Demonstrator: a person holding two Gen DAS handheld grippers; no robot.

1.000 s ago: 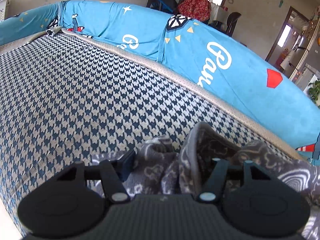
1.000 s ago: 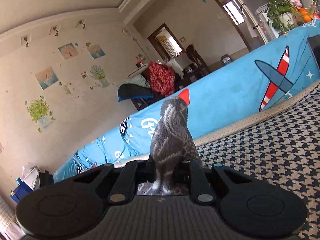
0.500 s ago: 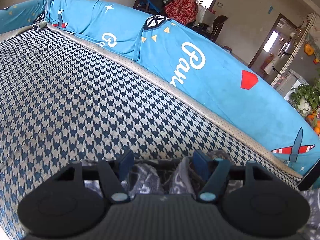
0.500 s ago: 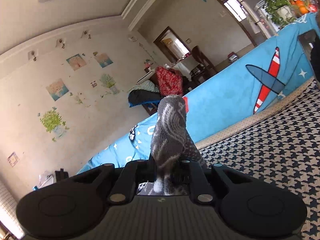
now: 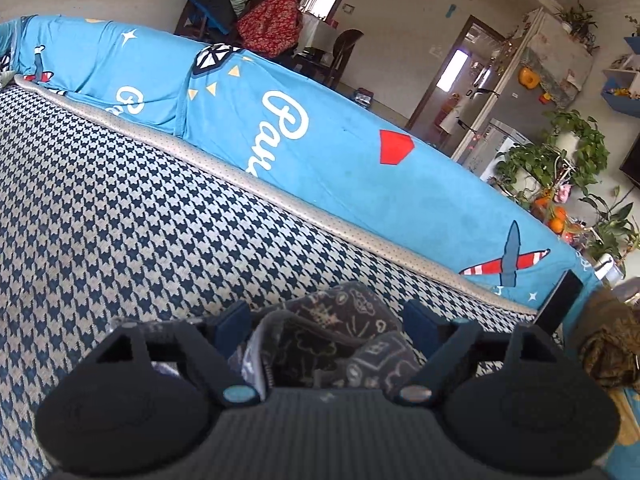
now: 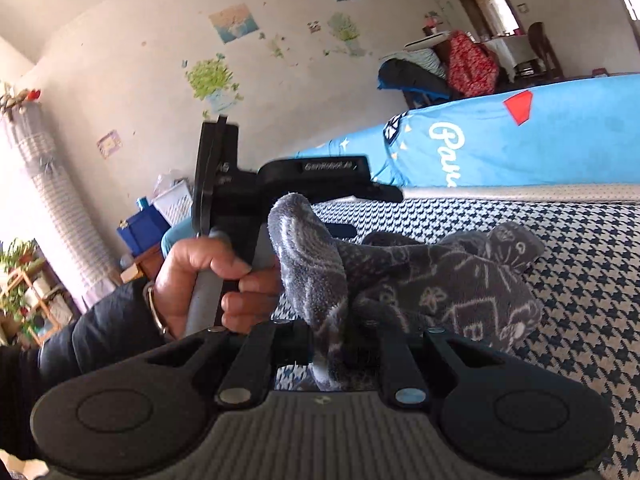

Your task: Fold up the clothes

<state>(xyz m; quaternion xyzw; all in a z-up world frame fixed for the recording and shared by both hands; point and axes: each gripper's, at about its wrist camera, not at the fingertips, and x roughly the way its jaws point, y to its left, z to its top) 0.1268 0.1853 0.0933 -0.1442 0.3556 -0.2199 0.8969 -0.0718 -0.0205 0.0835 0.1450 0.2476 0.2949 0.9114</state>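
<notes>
Grey fleece garment with pale line-drawn doodles (image 6: 436, 280) lies bunched across the middle of the right wrist frame, on the navy-and-cream houndstooth sofa seat (image 6: 580, 264). One end stands up as a rolled tube at centre frame; the rest sprawls in lumps toward the right, with an ear-like corner poking up at upper right of the pile. No flat panel, no straight crease showing.

Right gripper (image 6: 344, 356), bottom centre: jaws drawn in and pinching the base of that upright tube of fleece.

Left gripper (image 5: 326, 330), bottom centre of the left wrist frame: jaws stand apart, with a hump of the same garment (image 5: 340, 336) between them. The finger pads look clear of the cloth on both sides, so it reads as unclamped, though the cloth hides the lower contact.

In the right wrist frame, left of centre, the person's hand (image 6: 208, 280) wraps the grey handle of the left tool; dark sleeve at lower left.

Bright blue printed cover (image 5: 320, 140) runs along the sofa back, upper half of frame.

Progress, as a judgement: garment gathered, not laid out; nothing resembling a finished fold is visible. Spreading, squaring and folding seem to remain.
</notes>
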